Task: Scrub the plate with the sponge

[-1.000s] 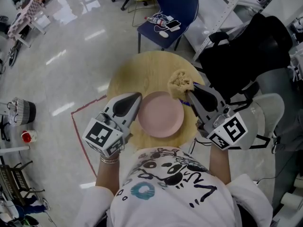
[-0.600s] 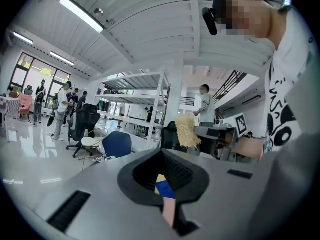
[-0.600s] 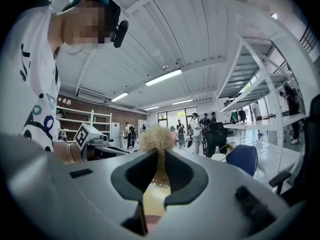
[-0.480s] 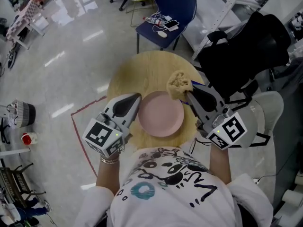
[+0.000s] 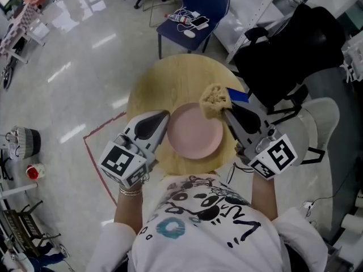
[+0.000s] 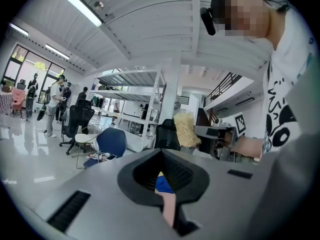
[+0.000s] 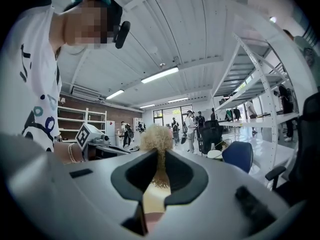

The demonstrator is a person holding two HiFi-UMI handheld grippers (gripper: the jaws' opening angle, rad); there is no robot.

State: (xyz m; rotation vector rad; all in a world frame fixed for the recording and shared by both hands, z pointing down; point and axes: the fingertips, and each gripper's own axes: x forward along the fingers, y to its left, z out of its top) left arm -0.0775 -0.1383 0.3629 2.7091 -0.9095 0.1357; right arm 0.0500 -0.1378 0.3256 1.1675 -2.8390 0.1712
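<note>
A pink plate [image 5: 195,132] lies on the round wooden table [image 5: 170,78]. My left gripper [image 5: 165,118] is shut on the plate's left rim, and the left gripper view shows the pink rim [image 6: 170,211] edge-on between the jaws. My right gripper [image 5: 224,111] is shut on a fluffy yellow sponge [image 5: 215,100], which sits at the plate's upper right rim. The sponge [image 7: 156,139] sticks out past the jaws in the right gripper view. From the left gripper view the sponge [image 6: 186,130] shows held out in front of the right gripper [image 6: 212,132].
A small blue object [image 5: 238,95] lies on the table just right of the sponge. Beyond the table stands a blue chair [image 5: 195,7] with phones and cables on its seat. A black bag [image 5: 289,55] and white shelving stand close at the right.
Grippers, plate and sponge keep their places. The view has shifted a little, and the blue object beside the sponge has come into sight.
</note>
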